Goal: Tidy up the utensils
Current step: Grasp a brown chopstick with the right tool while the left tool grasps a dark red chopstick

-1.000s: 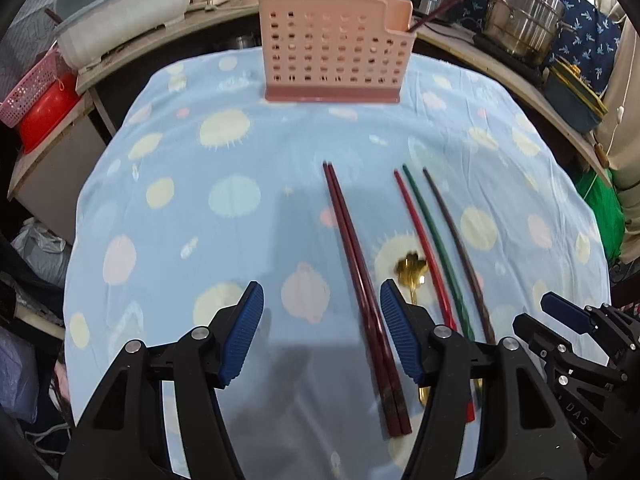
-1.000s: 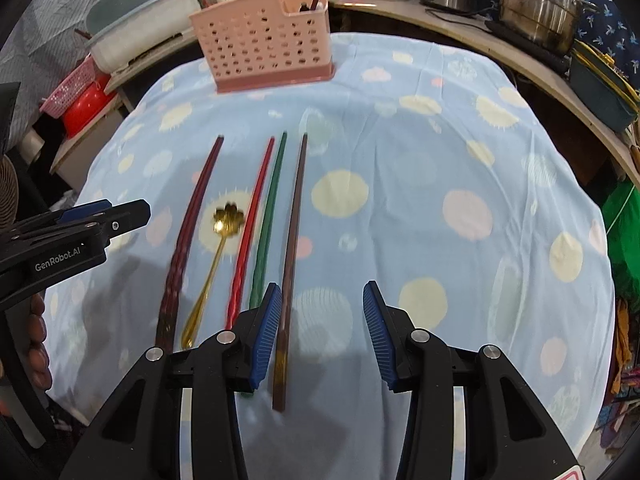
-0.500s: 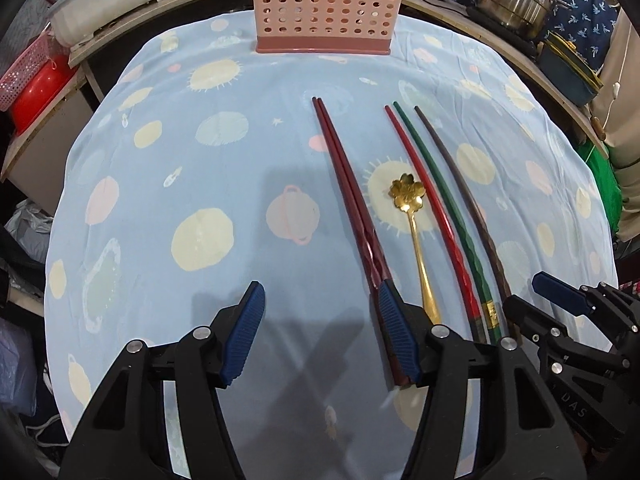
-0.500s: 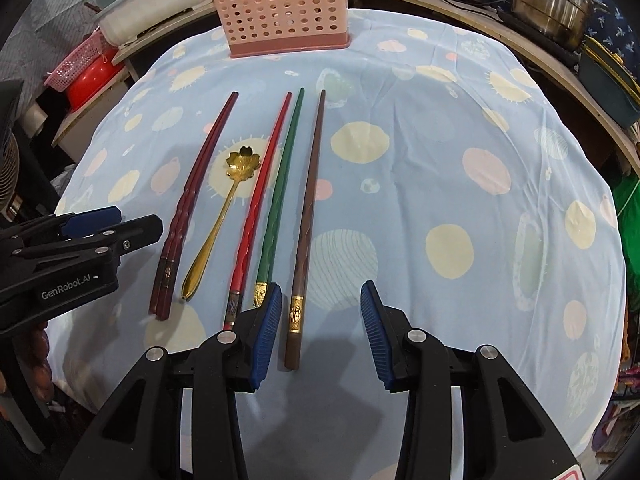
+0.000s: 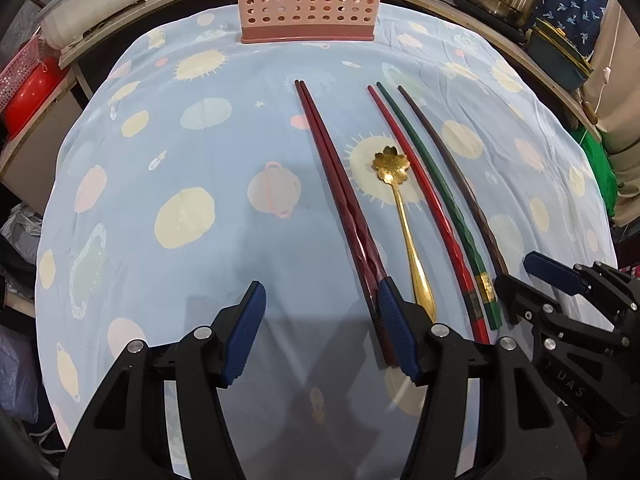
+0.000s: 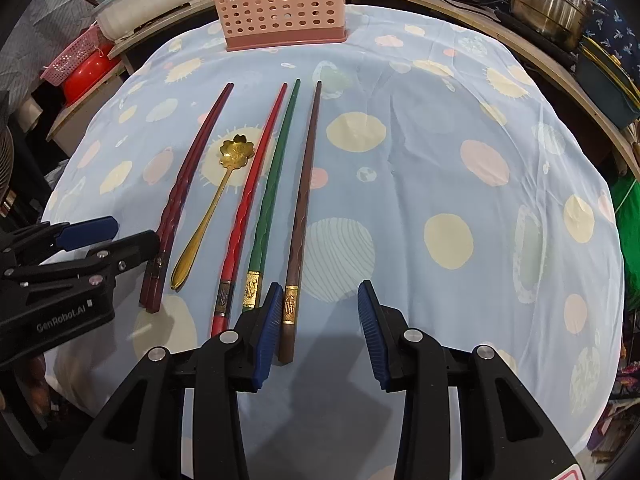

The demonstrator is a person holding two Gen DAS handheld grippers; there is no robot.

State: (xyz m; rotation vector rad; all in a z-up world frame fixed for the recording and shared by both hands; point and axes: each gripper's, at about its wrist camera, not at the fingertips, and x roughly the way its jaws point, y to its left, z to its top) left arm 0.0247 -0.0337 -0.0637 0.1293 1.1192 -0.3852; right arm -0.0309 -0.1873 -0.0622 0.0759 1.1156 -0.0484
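Observation:
On the blue spotted cloth lie a dark red chopstick pair, a gold flower spoon, and single red, green and brown chopsticks. A pink slotted basket stands at the far edge. My left gripper is open, and the dark red pair's thick ends run under its right finger. My right gripper is open. The brown chopstick's thick end lies just inside its left finger, untouched.
Steel pots and a teal container sit on the counter at the back right. A red bowl and a pink basket are at the left. The cloth's right half holds nothing.
Both grippers have drawn back along the utensils to their near thick ends and sunk a little toward the cloth. The right jaws have narrowed slightly. The utensils have not moved.

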